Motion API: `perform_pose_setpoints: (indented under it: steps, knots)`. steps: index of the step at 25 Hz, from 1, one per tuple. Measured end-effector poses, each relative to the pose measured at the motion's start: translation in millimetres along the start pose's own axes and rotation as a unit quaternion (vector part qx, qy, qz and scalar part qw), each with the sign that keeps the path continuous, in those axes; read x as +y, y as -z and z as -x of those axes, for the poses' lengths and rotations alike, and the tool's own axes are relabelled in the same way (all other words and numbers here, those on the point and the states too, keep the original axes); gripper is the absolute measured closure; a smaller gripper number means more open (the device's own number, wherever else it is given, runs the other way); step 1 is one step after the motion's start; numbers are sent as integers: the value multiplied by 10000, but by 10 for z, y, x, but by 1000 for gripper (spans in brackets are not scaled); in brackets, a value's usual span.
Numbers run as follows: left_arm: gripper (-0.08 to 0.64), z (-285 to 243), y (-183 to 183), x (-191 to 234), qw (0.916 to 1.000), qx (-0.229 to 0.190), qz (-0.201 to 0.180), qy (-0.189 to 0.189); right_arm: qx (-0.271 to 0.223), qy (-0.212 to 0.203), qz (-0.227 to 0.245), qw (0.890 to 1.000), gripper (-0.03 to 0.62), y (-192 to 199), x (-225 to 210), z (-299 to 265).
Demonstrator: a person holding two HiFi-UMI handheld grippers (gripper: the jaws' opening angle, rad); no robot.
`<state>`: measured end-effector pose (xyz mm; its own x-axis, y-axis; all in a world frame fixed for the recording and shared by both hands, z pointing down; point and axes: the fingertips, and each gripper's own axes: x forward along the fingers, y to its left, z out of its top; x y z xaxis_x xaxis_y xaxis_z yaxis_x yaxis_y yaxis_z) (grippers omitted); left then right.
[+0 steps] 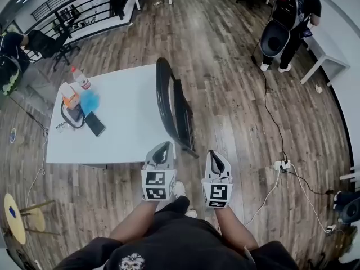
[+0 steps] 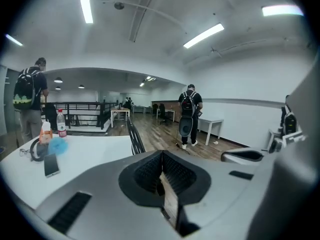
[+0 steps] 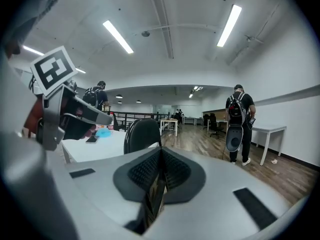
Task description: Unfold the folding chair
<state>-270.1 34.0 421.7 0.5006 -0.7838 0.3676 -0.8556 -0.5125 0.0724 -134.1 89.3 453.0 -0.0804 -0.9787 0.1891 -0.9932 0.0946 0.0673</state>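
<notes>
A white desk (image 1: pixel 129 131) is seen at the left centre of the head view, set on a wooden plank floor (image 1: pixel 225 66). Toward its upper left corner a water bottle (image 1: pixel 80 77), an orange carton (image 1: pixel 70 98), a blue fluffy object (image 1: pixel 89 101), black headphones (image 1: pixel 73 116) and a dark phone (image 1: pixel 94 124) are laid close together. On the floor, a folded black chair (image 1: pixel 183 114) is stood against the desk's right edge, and a white power strip (image 1: pixel 280 165) with cables is laid at the right.

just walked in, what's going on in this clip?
A person holds a gripper in each hand, facing a black folding chair that stands folded at the edge of a white table. The left gripper and right gripper both have jaws shut on nothing, short of the chair. Unfolding hasn't started.
</notes>
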Motion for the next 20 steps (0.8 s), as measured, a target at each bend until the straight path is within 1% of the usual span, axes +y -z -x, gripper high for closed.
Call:
perform_pose_setpoints:
  steps: [2, 5, 8, 9, 12, 13, 14, 16, 18, 20]
  knots:
    - [554, -153, -107, 149, 9999, -21, 2, -99, 55, -89, -11, 9999, 577, -19, 20, -279]
    - [554, -335, -209, 366, 9997, 62, 56, -226, 124, -241, 9, 9996, 577, -55, 109, -630]
    - [549, -471, -343, 563, 9991, 32, 127, -399, 176, -383, 14, 9991, 577, -101, 152, -937]
    - [530, -520, -387, 613, 9990, 33, 169, -416, 200, -443, -22, 9988, 577, -109, 158, -1039]
    - [397, -693, -489, 710, 9988, 184, 259, -367, 386, -577, -256, 9973, 570, -77, 148, -1362]
    - [367, -747, -519, 744, 9986, 231, 258, -391, 502, -615, -351, 9962, 525, -39, 146, -1479]
    - [365, -797, -549, 785, 9983, 258, 254, -448, 638, -671, -462, 9946, 462, 14, 150, -1601]
    - [365, -916, -606, 871, 9976, 290, 281, -570, 926, -801, -677, 9902, 389, 148, 161, -1863]
    - [355, -1069, -641, 939, 9967, 383, 313, -649, 1235, -927, -808, 9847, 359, 301, 174, -2132]
    - [345, -1212, -617, 984, 9952, 539, 382, -720, 1593, -1076, -838, 9778, 331, 486, 208, -2344]
